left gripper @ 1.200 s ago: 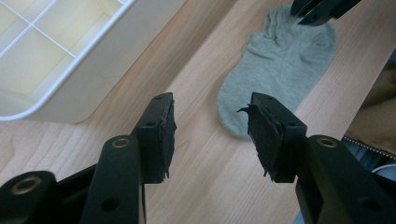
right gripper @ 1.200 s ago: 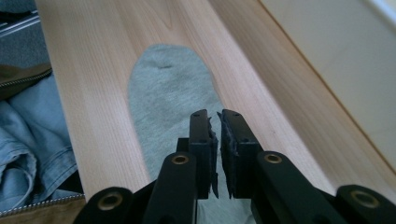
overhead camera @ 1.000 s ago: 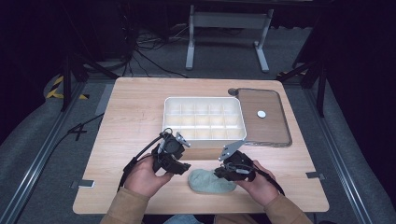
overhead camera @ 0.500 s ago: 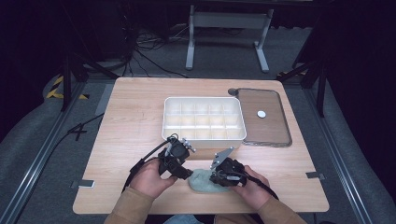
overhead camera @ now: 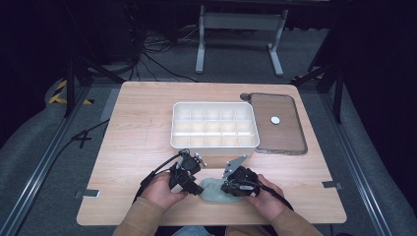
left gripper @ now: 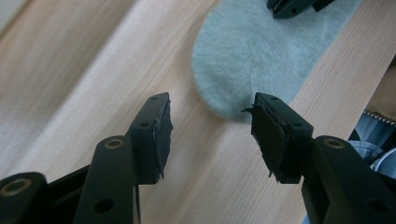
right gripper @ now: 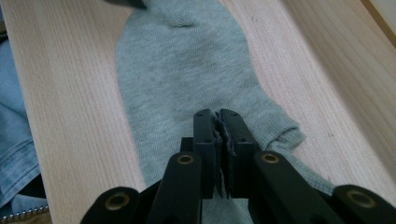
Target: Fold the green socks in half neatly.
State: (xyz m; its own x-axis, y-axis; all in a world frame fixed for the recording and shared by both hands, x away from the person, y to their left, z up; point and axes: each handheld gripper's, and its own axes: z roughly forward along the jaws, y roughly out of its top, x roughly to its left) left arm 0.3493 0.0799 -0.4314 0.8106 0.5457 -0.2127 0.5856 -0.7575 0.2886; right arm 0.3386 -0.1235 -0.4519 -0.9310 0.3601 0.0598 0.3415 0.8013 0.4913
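Left tool (left gripper: 210,128) spread wide at grey sock (left gripper: 252,51) toe, right tool (right gripper: 218,122) pinched shut over sock

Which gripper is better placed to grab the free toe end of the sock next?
Left. The left gripper hangs open right at the sock's rounded end, nothing between its fingers. The right gripper is shut over the sock near the opposite end, so it is probably busy pinning or pinching it.
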